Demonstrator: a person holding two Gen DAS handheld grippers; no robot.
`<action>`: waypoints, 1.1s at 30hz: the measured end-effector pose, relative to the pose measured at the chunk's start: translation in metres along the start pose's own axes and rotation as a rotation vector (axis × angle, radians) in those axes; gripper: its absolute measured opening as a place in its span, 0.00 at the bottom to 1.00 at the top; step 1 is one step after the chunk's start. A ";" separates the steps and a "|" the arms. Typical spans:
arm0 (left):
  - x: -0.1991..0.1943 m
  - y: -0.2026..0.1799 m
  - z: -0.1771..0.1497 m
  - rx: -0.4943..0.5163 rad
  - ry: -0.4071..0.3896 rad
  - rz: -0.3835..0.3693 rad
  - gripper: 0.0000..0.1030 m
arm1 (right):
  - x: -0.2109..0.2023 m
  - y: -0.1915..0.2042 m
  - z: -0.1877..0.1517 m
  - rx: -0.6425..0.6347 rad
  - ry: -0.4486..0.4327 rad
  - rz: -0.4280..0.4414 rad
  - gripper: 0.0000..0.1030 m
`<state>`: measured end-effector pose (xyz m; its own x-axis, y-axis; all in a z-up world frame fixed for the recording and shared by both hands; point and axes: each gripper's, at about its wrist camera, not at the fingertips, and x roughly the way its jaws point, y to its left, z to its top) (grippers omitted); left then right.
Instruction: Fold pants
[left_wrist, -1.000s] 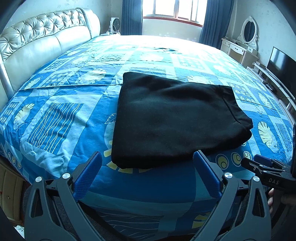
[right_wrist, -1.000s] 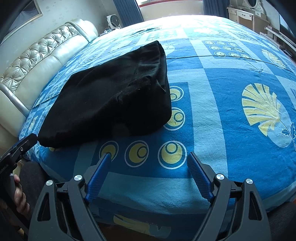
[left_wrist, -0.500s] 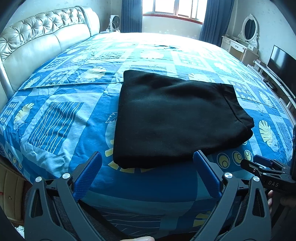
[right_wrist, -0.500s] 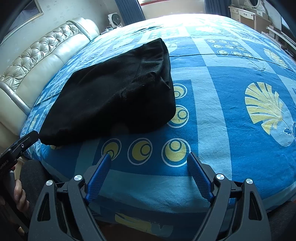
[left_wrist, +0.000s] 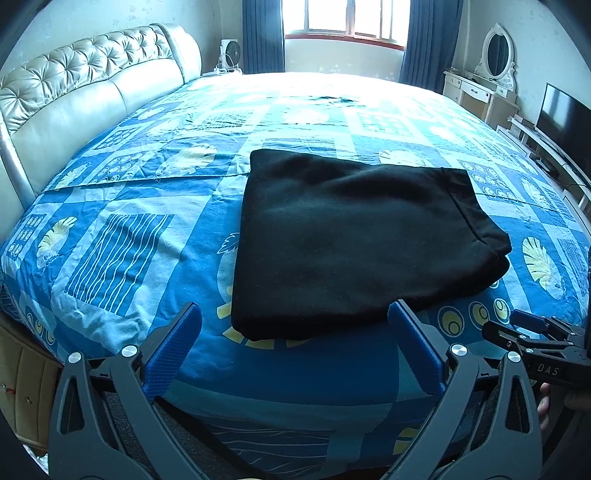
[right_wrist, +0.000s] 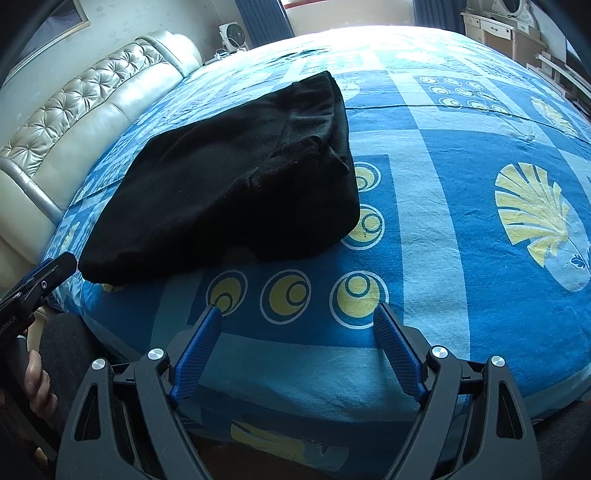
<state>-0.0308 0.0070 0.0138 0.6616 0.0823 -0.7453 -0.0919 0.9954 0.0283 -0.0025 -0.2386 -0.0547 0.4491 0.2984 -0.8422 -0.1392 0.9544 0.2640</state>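
Note:
Black pants (left_wrist: 354, 240) lie folded into a flat rectangle on the blue patterned bedspread (left_wrist: 122, 236); in the right wrist view the same pants (right_wrist: 236, 184) sit up and to the left. My left gripper (left_wrist: 295, 314) hovers open just short of the pants' near edge, nothing between its blue pads. My right gripper (right_wrist: 297, 314) is open over bare bedspread (right_wrist: 443, 221) to the right of the pants, also holding nothing. Each gripper shows at the edge of the other's view, held by a hand.
A tufted cream headboard (left_wrist: 85, 99) runs along the left. A window with blue curtains (left_wrist: 347, 22) is at the far end, a dresser with an oval mirror (left_wrist: 496, 51) and a TV (left_wrist: 563, 114) at the right. The near bed edge lies under both grippers.

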 end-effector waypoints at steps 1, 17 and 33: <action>-0.001 -0.002 0.001 0.007 -0.010 0.004 0.98 | 0.000 0.000 0.000 -0.001 0.000 0.001 0.81; 0.177 0.174 0.134 -0.105 -0.019 0.245 0.98 | 0.003 -0.048 0.196 -0.036 -0.275 -0.056 0.84; 0.246 0.233 0.132 -0.217 0.115 0.201 0.98 | 0.199 -0.080 0.318 -0.031 -0.118 -0.348 0.95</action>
<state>0.2089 0.2661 -0.0754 0.5268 0.2575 -0.8100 -0.3768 0.9250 0.0490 0.3783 -0.2565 -0.0940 0.5726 -0.0442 -0.8187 0.0139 0.9989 -0.0442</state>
